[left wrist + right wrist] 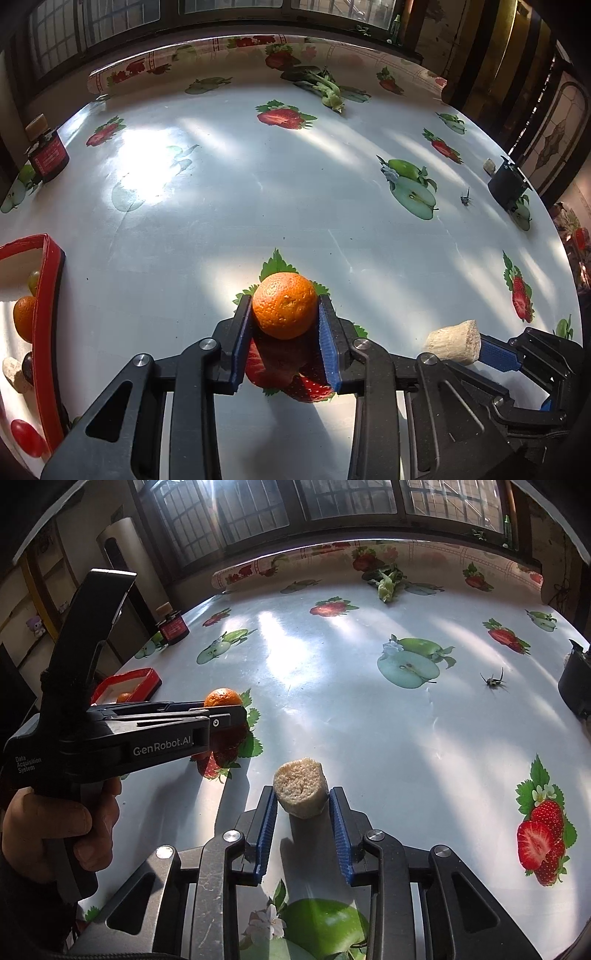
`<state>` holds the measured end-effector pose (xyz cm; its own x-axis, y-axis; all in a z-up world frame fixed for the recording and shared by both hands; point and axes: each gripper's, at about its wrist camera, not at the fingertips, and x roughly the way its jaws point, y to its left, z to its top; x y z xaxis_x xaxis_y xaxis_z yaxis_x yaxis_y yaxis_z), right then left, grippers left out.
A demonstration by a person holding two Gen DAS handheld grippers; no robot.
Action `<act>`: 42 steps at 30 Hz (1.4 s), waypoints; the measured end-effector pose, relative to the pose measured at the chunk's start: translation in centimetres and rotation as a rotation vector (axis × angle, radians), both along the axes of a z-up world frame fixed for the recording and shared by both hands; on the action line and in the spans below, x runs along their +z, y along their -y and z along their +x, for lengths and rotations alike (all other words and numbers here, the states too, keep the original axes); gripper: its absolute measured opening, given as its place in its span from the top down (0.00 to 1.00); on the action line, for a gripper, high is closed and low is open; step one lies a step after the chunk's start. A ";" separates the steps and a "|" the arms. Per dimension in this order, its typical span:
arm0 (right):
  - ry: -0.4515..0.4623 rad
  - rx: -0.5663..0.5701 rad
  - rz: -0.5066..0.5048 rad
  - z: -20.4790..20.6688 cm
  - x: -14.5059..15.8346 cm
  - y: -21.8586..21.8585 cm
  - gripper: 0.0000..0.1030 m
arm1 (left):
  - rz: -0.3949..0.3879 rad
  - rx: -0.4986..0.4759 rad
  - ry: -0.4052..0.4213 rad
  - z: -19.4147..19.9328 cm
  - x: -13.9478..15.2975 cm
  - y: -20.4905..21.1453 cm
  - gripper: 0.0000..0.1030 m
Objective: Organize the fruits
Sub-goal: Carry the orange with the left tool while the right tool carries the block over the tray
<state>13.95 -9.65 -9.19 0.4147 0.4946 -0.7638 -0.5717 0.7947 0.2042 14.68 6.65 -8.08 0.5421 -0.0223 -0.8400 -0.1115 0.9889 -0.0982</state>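
My left gripper (pixel 285 314) is shut on an orange (pixel 285 305) and holds it just above the fruit-print tablecloth. It also shows from the side in the right wrist view (pixel 236 710), with the orange (pixel 221 697) at its tip. My right gripper (pixel 303 801) is shut on a beige, rough cylindrical piece (pixel 301 788). That piece (pixel 452 341) also shows at the lower right of the left wrist view. A red-rimmed tray (pixel 46 314) at the far left holds another orange (pixel 24 317), a green fruit and dark grapes. The tray also shows in the right wrist view (pixel 147 681).
A leafy green vegetable (pixel 325 88) lies at the far edge of the table. A dark jar with a red label (pixel 48 157) stands at the far left. A black container (pixel 508 182) stands at the right edge. A small insect-like object (pixel 465 199) lies near it.
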 end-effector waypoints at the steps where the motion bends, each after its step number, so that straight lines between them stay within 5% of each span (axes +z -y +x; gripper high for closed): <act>1: 0.006 0.001 0.001 -0.1 0.2 0.0 0.71 | 0.001 0.001 0.005 -0.3 0.2 -0.1 0.71; 42: 0.077 0.246 0.080 -6.9 5.1 -9.2 0.72 | 0.055 0.257 0.145 -16.1 5.9 -8.3 0.70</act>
